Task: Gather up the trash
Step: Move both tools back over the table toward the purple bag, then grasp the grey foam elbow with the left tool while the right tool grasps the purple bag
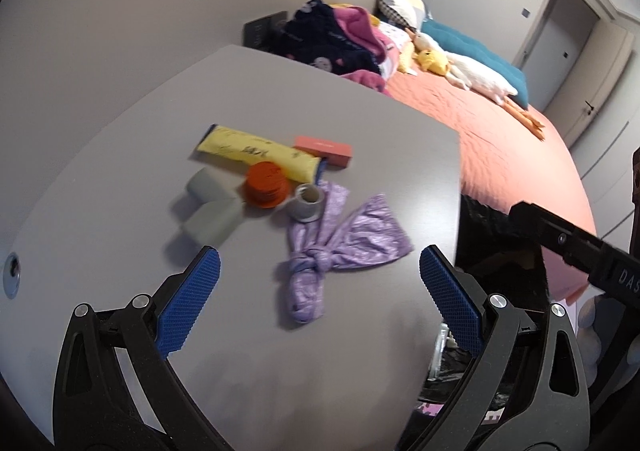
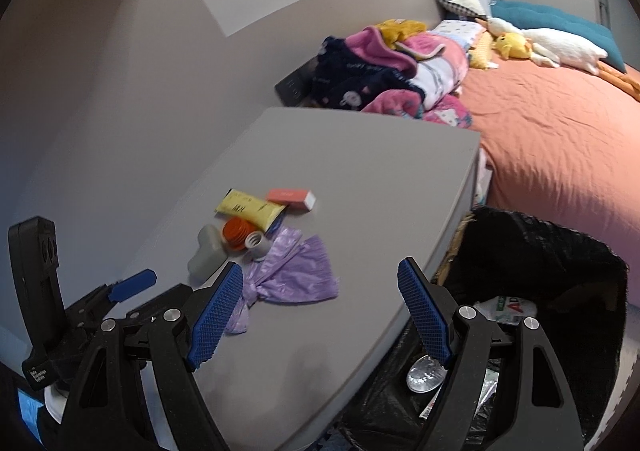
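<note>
On the grey table (image 1: pixel 360 139) (image 2: pixel 360 179) lies a knotted purple plastic bag (image 1: pixel 332 247) (image 2: pixel 288 275), a yellow tube (image 1: pixel 256 151) (image 2: pixel 248 207), a pink box (image 1: pixel 324 149) (image 2: pixel 291 198), an orange lid (image 1: pixel 266 183) (image 2: pixel 236 231), a grey tape roll (image 1: pixel 306 201) (image 2: pixel 258 243) and a grey elbow-shaped piece (image 1: pixel 210 207) (image 2: pixel 206 253). My left gripper (image 1: pixel 318 303) is open and empty, just short of the purple bag. My right gripper (image 2: pixel 320 311) is open and empty over the table's right edge, beside a black-lined trash bin (image 2: pixel 560 259) holding some trash.
The bin also shows at the table's right edge in the left wrist view (image 1: pixel 500 243). A bed with an orange cover (image 2: pixel 560 139), piled blankets (image 2: pixel 384 67), pillows and plush toys lies behind the table. The left gripper's body (image 2: pixel 44 291) sits at lower left.
</note>
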The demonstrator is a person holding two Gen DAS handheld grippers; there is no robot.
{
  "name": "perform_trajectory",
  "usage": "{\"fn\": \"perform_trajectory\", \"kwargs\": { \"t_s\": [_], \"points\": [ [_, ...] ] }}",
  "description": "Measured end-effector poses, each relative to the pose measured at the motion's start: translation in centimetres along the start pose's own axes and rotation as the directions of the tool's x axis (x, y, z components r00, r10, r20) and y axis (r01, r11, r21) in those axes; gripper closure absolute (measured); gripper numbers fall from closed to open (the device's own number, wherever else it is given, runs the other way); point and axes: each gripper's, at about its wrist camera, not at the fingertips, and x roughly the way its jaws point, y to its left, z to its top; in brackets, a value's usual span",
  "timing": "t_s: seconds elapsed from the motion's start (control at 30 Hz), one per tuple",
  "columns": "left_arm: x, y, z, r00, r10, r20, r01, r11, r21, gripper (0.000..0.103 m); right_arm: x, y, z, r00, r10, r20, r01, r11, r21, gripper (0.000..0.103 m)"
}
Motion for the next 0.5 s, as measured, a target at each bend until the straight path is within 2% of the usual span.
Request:
{"fn": "perform_trajectory", "kwargs": {
  "t_s": [0.5],
  "points": [
    [1.8,4.9,0.2,0.998,0.055,-0.028,-0.057,0.997,-0.059,0.007,5.0,3.7,-0.8,0.995,0.004,-0.100,-0.011,0.997,-0.071,0.023]
  ]
}}
